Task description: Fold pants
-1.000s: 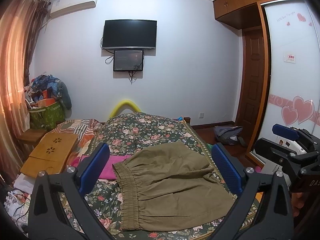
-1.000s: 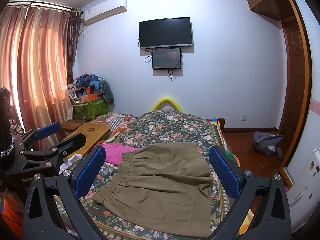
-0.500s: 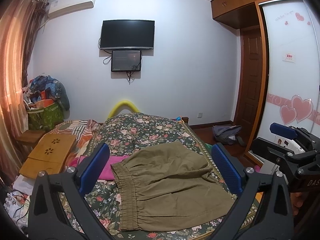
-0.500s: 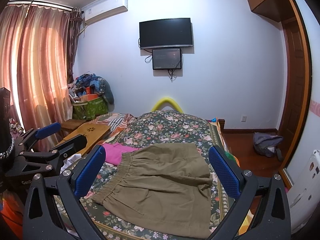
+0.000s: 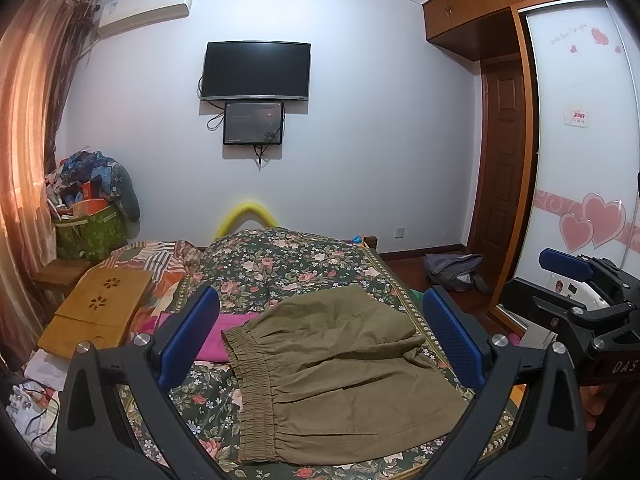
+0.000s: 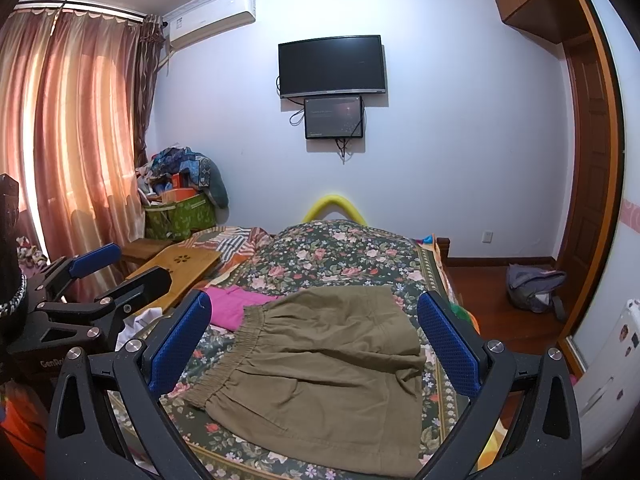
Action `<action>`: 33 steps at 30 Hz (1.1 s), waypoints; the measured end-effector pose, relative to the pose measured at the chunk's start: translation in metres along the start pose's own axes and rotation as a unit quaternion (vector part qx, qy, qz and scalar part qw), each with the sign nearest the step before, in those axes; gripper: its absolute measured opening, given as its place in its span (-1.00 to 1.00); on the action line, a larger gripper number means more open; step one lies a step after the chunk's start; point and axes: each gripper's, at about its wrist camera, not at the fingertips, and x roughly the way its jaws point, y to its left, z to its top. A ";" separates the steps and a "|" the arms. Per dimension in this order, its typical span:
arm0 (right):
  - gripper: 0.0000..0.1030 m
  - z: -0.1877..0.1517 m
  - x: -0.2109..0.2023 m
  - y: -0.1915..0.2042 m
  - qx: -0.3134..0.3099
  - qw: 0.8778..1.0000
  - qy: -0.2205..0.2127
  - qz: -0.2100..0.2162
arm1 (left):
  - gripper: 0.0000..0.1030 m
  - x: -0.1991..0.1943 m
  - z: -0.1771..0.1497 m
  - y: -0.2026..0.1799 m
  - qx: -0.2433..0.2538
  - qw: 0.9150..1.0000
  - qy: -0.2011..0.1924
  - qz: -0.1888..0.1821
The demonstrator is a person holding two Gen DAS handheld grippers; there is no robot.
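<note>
**Left view drifts; right view barely shifts**

In the left wrist view, the olive pants (image 5: 340,376) now sit slightly higher and further left in the frame than a second ago, and the wall television (image 5: 256,71) has slid a little left and up with them. The right gripper (image 5: 580,292), at the right edge of that frame, appears marginally lower and further right than before. In the right wrist view, the left gripper (image 6: 100,280) at the left edge sits a touch higher.

The left gripper (image 5: 320,336) is held level, its blue-padded fingers (image 5: 188,338) spread wide with nothing between. Beside it the right gripper (image 6: 320,332) is likewise spread and unloaded.
</note>
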 end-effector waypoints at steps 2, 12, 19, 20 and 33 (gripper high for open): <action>0.99 0.000 0.001 0.000 0.000 1.000 0.000 0.000 | 1.00 -0.001 0.000 0.000 0.000 1.000 0.000 -0.001; 0.99 -0.003 0.001 0.000 -0.001 1.000 -0.001 0.001 | 1.00 0.003 0.000 0.001 -0.002 1.000 0.005 -0.004; 0.99 -0.004 0.002 0.002 -0.001 1.000 0.001 -0.001 | 1.00 0.006 0.000 0.005 -0.005 1.000 0.007 -0.003; 0.99 -0.004 0.003 0.002 -0.001 1.000 0.001 -0.001 | 1.00 0.005 -0.001 0.005 -0.005 1.000 0.007 -0.003; 0.99 -0.011 0.041 -0.032 0.002 0.999 0.027 -0.037 | 1.00 0.074 -0.016 0.029 -0.008 0.998 0.062 0.020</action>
